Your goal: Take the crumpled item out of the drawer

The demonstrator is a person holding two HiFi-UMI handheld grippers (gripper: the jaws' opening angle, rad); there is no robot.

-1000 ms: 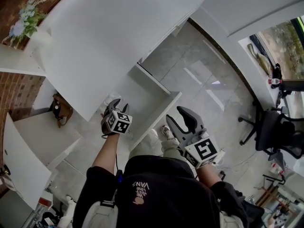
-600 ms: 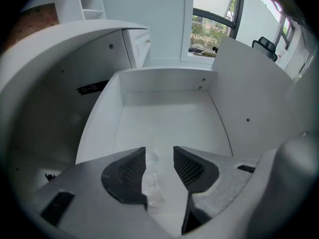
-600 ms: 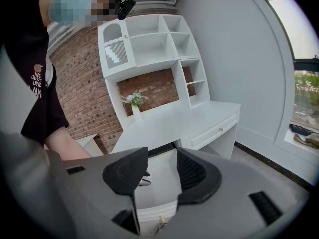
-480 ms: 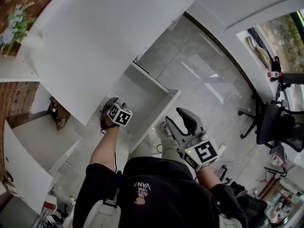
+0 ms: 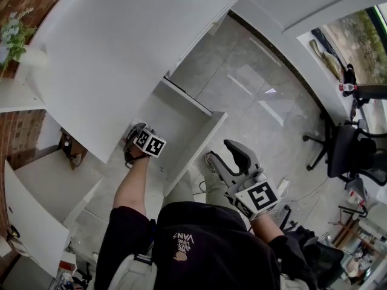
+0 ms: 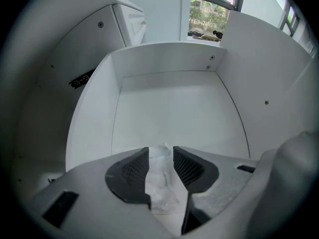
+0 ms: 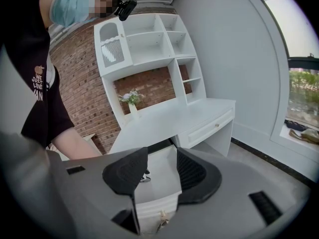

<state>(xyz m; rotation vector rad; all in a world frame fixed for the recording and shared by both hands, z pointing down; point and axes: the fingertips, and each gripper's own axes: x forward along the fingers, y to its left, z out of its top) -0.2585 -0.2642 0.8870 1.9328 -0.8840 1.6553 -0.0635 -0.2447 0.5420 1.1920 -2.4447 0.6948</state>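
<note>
The white drawer [image 5: 201,139] is pulled out from under the desk. My left gripper [image 5: 134,136] reaches into its back left part. In the left gripper view the gripper [image 6: 160,164] is shut on the crumpled item [image 6: 160,185], a pale, translucent wad pinched between the dark pads [image 6: 130,173]. The drawer's bare floor and walls [image 6: 164,66] spread out beyond it. My right gripper [image 5: 222,153] hangs over the floor to the right of the drawer, open and holding nothing. In the right gripper view [image 7: 162,171] the drawer [image 7: 162,180] shows between its jaws.
The white desk top [image 5: 139,41] overhangs the drawer's back. A vase of flowers [image 5: 12,35] stands at its far left. A low white cabinet [image 5: 36,192] sits left of me. An office chair [image 5: 351,162] stands at right on the grey tiled floor [image 5: 254,95].
My left gripper has shifted a little deeper into the drawer, toward the desk. The right gripper has barely moved.
</note>
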